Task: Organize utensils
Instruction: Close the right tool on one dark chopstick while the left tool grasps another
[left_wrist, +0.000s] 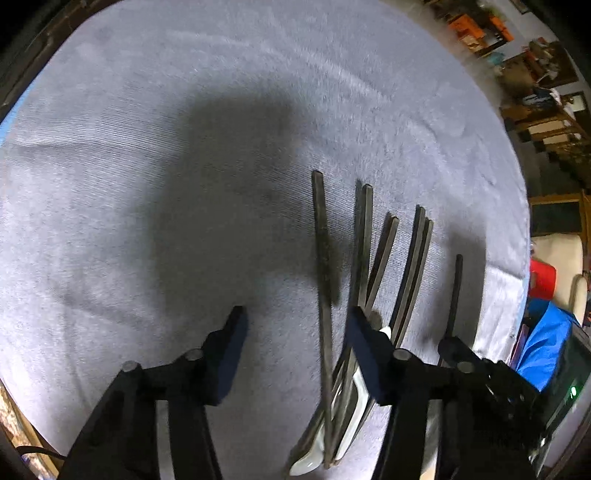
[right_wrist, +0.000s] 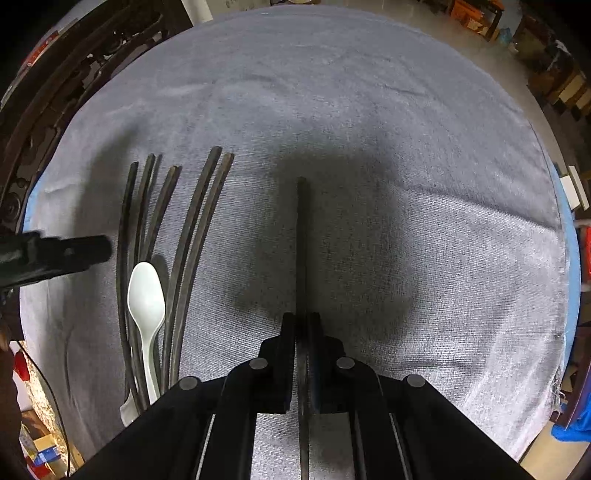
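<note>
Holding one chopstick (right_wrist: 302, 236) between closed fingers, the right gripper (right_wrist: 302, 332) should lay it parallel beside the bundle (right_wrist: 184, 251) and spoon (right_wrist: 146, 295) at left. The left gripper (left_wrist: 295, 325) hangs open, empty, over the tabletop (right_wrist: 406, 147).

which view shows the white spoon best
The right wrist view: the white spoon lies bowl-up in full among the dark chopsticks. The left wrist view shows only slivers of it behind the sticks and jaws.

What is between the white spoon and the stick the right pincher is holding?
Two dark chopsticks lie side by side between the white spoon and the held chopstick, then bare grey cloth, seen in the right wrist view.
</note>
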